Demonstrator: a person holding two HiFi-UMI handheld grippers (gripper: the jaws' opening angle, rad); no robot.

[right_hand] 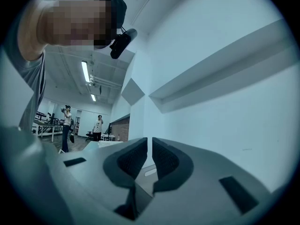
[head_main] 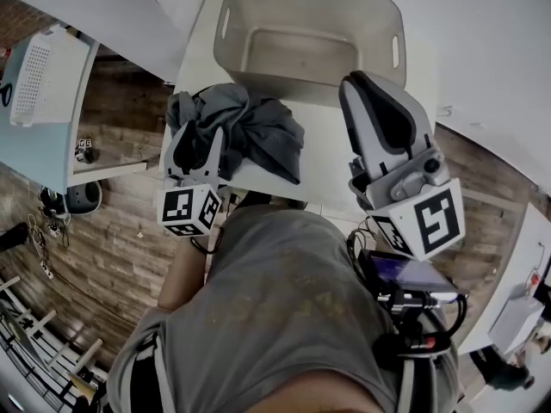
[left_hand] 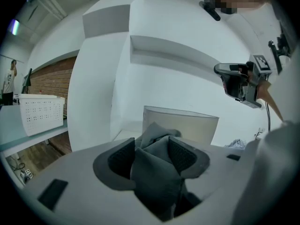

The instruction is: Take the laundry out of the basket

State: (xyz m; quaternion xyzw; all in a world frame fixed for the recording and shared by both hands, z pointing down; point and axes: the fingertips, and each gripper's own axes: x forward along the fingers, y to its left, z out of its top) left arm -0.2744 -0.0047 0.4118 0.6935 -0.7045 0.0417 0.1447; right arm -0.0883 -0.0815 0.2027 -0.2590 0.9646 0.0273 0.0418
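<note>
One grey garment [head_main: 254, 127] is lying on table [head_main: 331, 166], straight ahead of my left gripper [left_hand: 152, 149]; fold is sitting between parted jaws, not pinched. My right gripper [right_hand: 150, 150], jaws nearly together, empty, is hovering farther off. Basket [head_main: 258, 7] beyond is looking empty.

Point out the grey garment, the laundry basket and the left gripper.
grey garment [head_main: 256, 132]: head view, middle of the crumpled pile.
laundry basket [head_main: 297, 54]: head view, bare floor inside.
left gripper [left_hand: 152, 149]: left gripper view, midway between its fingers.
</note>
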